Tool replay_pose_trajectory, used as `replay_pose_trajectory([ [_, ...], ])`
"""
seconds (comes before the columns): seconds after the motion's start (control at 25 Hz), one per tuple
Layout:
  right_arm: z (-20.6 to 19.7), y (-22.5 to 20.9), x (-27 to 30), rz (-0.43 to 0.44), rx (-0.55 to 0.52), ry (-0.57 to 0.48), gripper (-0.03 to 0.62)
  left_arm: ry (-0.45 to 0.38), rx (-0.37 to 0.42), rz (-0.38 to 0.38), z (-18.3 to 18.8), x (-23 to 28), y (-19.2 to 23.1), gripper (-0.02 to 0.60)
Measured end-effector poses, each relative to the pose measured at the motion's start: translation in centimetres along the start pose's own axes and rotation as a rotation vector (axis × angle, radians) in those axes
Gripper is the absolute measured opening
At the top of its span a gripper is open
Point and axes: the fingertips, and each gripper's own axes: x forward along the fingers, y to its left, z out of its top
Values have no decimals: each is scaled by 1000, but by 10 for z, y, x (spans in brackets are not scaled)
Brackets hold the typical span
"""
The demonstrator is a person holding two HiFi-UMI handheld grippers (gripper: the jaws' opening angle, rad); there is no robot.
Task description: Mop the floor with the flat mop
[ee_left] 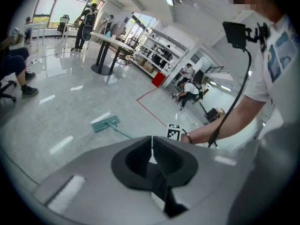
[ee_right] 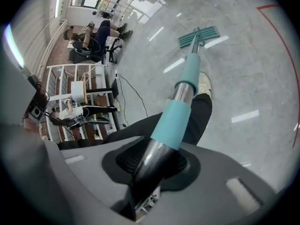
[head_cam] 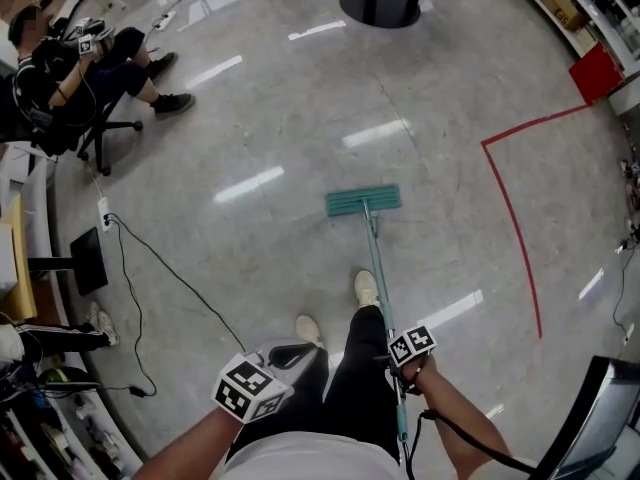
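A flat mop with a teal head [head_cam: 363,201] lies on the grey polished floor ahead of the person's feet. Its pole [head_cam: 381,288] runs back to my right gripper [head_cam: 402,360], which is shut on it. In the right gripper view the metal pole with teal sleeves [ee_right: 180,97] passes between the dark pads up to the mop head [ee_right: 198,36]. My left gripper [head_cam: 283,360] is held off to the left, away from the pole, jaws shut with nothing in them [ee_left: 151,149]. From the left gripper view the mop head [ee_left: 105,123] shows on the floor.
A red tape line [head_cam: 510,208] marks the floor at right. A black cable [head_cam: 160,268] and a power strip [head_cam: 103,213] trail at left. A seated person [head_cam: 90,63] on a wheeled chair is at far left. A black round stand base [head_cam: 380,6] stands ahead.
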Motion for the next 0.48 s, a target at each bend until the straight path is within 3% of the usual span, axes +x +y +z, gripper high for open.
replay_pose_trajectory([
  [0.48, 81, -6, -25, -9, -31, -6, 98, -3, 3, 16, 33, 11, 3, 12],
])
